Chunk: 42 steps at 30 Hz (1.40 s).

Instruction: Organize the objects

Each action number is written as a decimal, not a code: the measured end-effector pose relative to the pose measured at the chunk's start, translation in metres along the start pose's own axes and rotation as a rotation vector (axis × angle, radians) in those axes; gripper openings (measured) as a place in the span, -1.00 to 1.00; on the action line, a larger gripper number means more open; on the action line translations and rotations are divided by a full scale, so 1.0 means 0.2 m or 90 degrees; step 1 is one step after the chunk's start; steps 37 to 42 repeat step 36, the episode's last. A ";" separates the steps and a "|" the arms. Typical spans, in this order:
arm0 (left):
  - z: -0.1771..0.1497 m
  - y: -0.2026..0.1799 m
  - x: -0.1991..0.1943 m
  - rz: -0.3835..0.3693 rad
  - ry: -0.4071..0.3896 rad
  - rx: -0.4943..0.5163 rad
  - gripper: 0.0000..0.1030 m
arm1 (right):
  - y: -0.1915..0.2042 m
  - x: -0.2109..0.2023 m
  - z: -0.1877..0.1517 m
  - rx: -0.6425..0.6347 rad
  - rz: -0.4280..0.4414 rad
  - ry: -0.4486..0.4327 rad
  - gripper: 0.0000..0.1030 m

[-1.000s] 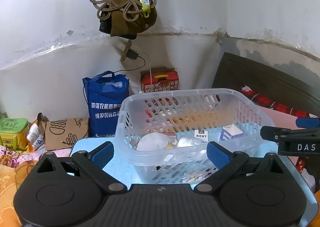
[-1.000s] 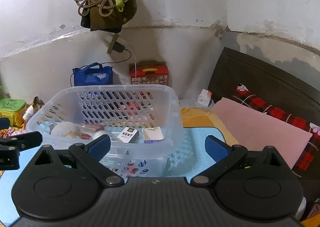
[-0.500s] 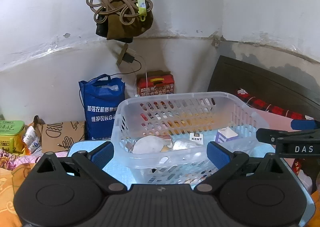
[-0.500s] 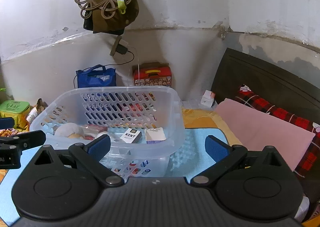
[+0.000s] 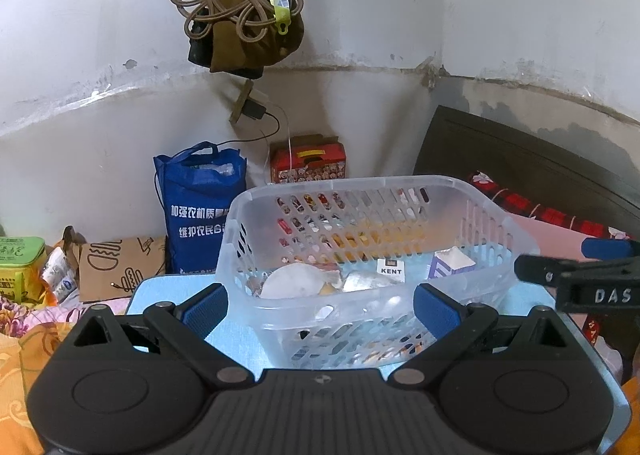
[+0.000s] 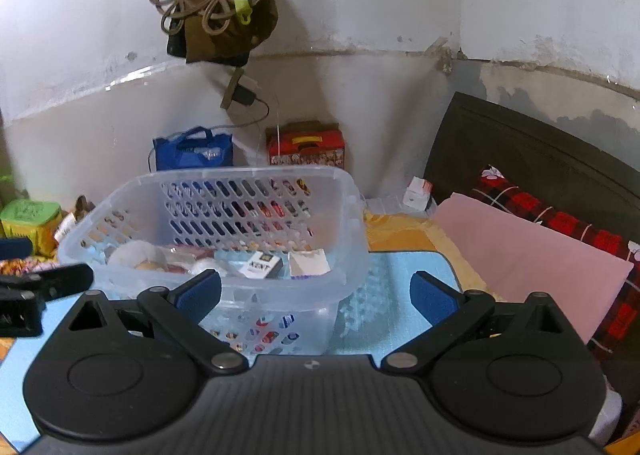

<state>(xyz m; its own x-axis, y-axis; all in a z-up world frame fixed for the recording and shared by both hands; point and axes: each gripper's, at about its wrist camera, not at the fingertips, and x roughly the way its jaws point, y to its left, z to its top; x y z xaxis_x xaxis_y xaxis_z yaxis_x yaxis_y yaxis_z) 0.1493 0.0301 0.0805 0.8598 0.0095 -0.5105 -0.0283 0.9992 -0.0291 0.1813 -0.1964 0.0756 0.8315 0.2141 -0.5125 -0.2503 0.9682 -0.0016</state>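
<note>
So the clear basket (image 5: 472,191) sits mid-bench on the blue mat (image 6: 404,275), with a KENT pack (image 5: 390,267), a small purple-white carton (image 5: 450,263) and a white round thing (image 5: 296,281) inside. Left hand-held gripper (image 5: 320,305) and right hand-held gripper (image 6: 316,291) both hang wide open, holding nothing, just before the basket's near edge.
</note>
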 end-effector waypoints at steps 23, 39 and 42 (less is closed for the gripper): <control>0.00 0.02 -0.01 0.015 -0.010 -0.005 0.95 | 0.03 0.00 0.00 -0.022 0.014 0.005 1.00; 0.00 0.00 -0.01 0.029 -0.035 0.010 0.95 | 0.04 0.01 -0.01 -0.026 0.014 0.007 1.00; 0.00 0.00 -0.01 0.029 -0.035 0.010 0.95 | 0.04 0.01 -0.01 -0.026 0.014 0.007 1.00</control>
